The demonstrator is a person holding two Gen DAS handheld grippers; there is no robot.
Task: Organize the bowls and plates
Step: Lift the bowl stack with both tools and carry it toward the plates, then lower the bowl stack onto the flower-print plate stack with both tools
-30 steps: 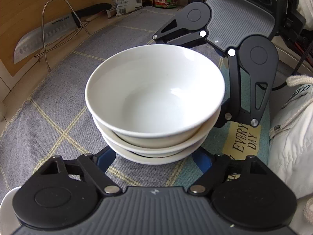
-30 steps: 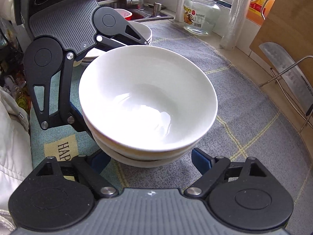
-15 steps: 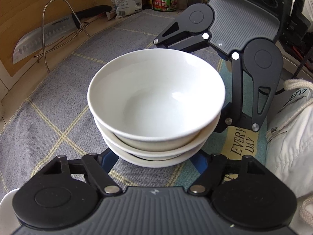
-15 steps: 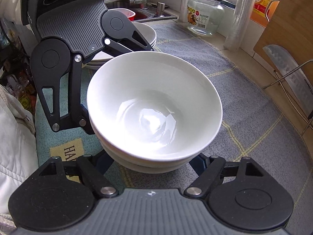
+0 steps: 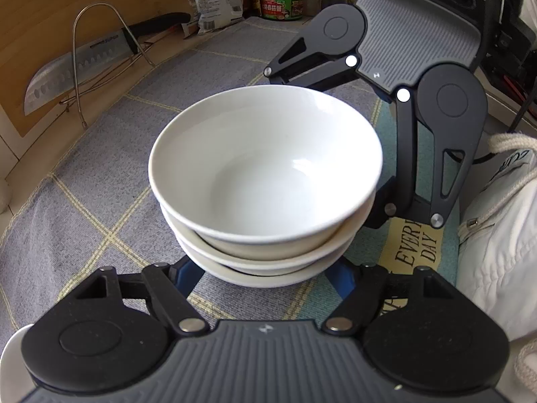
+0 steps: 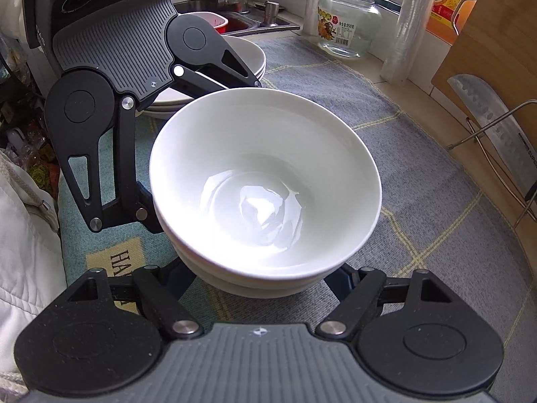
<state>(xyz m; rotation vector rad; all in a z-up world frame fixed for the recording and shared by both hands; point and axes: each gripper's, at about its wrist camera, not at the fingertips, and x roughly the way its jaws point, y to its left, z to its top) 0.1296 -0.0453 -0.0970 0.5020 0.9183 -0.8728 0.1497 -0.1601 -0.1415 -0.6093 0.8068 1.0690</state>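
A stack of 3 glossy white ceramic bowls (image 5: pixel 265 181) sits on a grey woven mat with yellow grid lines (image 5: pixel 100 201). The left gripper (image 5: pixel 265 277) clamps the lowest part of the stack from one side, its blue-padded jaws having just closed in. The right gripper (image 6: pixel 261 278) grips the stack from the opposite side, jaws narrowed against it. Behind them, a pile of white plates (image 6: pixel 248 57) rests near a steel sink (image 6: pixel 235 23). A cleaver (image 5: pixel 77 67) leans in a wire rack against a wooden board
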